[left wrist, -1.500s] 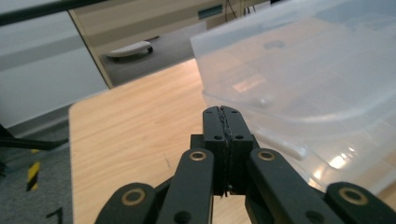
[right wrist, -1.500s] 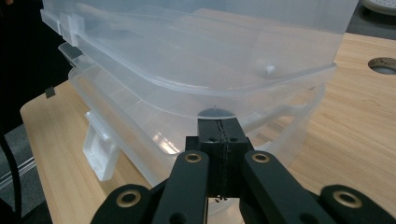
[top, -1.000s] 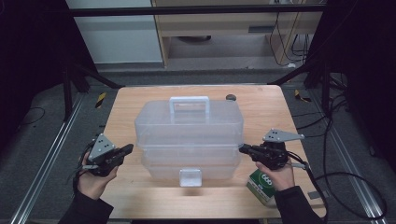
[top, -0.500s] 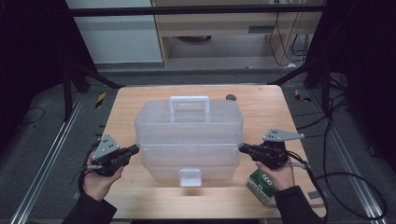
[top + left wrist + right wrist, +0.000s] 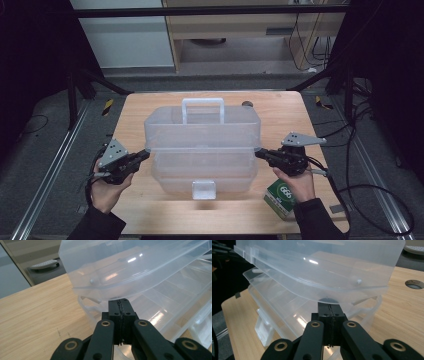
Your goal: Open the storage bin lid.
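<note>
A clear plastic toolbox (image 5: 202, 132) with a white handle (image 5: 202, 104) stands mid-table. Its lid (image 5: 140, 267) sits raised a little off the compartmented base (image 5: 175, 305). My left gripper (image 5: 144, 154) is shut, its tip (image 5: 121, 301) tucked under the lid's left rim. At the opposite end my right gripper (image 5: 259, 153) is shut too, and its tip (image 5: 329, 305) presses under the lid's (image 5: 324, 267) right rim above the base (image 5: 287, 305). Nothing is held between either pair of jaws.
The box's white latch (image 5: 204, 190) hangs at the front. A green carton (image 5: 282, 197) lies by the right hand near the wooden table's (image 5: 150, 210) front edge. A round hole (image 5: 246, 104) sits in the tabletop behind the box. Cables trail off to the right.
My left gripper has moved right and slightly up, from beside the box to under the lid's left rim. The right gripper has stayed in place.
</note>
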Demonstrator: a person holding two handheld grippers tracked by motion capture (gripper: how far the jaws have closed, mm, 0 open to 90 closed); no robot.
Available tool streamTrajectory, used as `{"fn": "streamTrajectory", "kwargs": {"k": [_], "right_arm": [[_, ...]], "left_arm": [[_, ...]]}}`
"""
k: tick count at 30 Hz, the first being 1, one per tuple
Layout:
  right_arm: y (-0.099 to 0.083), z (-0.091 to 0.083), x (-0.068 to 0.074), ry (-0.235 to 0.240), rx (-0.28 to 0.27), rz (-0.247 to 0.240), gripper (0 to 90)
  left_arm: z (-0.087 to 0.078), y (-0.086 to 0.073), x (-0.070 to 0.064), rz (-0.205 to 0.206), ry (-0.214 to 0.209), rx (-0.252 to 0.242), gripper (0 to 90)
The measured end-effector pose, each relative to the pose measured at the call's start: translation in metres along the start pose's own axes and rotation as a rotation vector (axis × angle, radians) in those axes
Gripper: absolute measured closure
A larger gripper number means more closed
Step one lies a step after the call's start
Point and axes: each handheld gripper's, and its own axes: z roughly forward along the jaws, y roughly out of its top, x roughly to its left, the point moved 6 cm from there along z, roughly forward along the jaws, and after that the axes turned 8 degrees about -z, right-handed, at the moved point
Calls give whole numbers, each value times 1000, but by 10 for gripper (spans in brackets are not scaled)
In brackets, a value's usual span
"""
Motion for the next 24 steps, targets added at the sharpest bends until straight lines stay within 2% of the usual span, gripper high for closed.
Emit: {"fn": "streamTrajectory", "kwargs": {"k": [4,11,18,24], "right_arm": [[2,1,-3,-2,-8,5,900],[7,1,-5,-11,-14,-3,900],[9,0,-5,-12,-19,-7,900],[8,1,-4,-9,-13,-11,900]], "left_arm": [[1,2,2,3,-8,-6,893],[2,6,5,-13,0,-17,893],[3,7,5,-11,10,-21,893],[5,2,6,12,18,-7,854]]}}
